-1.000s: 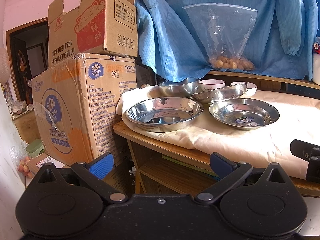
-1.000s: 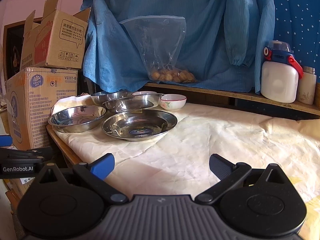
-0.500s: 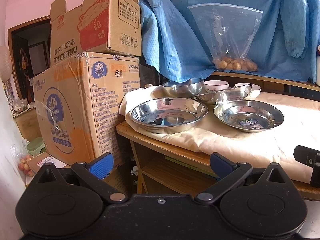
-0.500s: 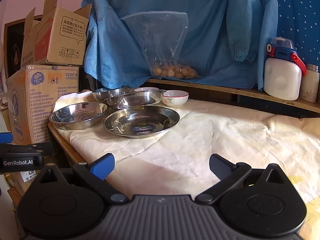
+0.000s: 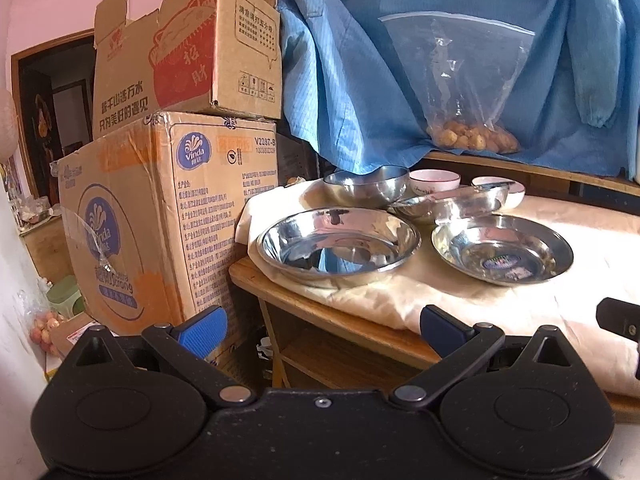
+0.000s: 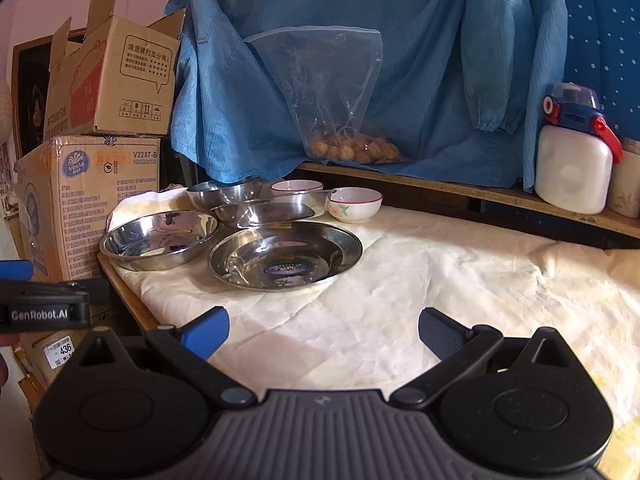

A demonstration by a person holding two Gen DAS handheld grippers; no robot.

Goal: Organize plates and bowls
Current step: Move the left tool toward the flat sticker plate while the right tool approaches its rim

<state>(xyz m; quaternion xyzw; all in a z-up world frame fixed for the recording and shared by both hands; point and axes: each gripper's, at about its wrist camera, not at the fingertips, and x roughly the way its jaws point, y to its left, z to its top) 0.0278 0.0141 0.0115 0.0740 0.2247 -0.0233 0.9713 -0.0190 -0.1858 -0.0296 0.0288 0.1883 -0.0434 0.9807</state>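
Left wrist view showed the left gripper (image 5: 322, 330) off the desk's left edge, fingers spread wide, nothing between them, the wooden desk (image 5: 280, 292) corner ahead and slightly above. Stacked cardboard boxes (image 5: 168, 208) stood just beside that left edge, leaving only a narrow gap there. Cream cloth (image 5: 500, 300) covered the desktop and hung over the front edge. Dishes clustered at the desk's far-left corner: deep steel plate (image 5: 338, 242) nearest the left edge, flat steel plate (image 5: 502, 254) to its right, a tilted steel dish (image 5: 448, 206) behind them, steel bowl (image 5: 366, 184) further back, two small white bowls (image 5: 434, 182) near the back shelf. All sat well ahead of the left fingers, not touched. Right wrist view had the right gripper (image 6: 324, 334) over the cloth near the front edge, fingers also wide apart and empty. Flat steel plate (image 6: 286, 254) lay ahead and slightly left of its fingertips, apart from them; deep steel plate (image 6: 160, 240) further left by the edge. The desk's right half was open cloth (image 6: 480, 272). White bottle (image 6: 572, 168) stood on the back shelf at right; blue garment (image 6: 400, 60) and a plastic bag (image 6: 332, 100) hung behind the dishes.
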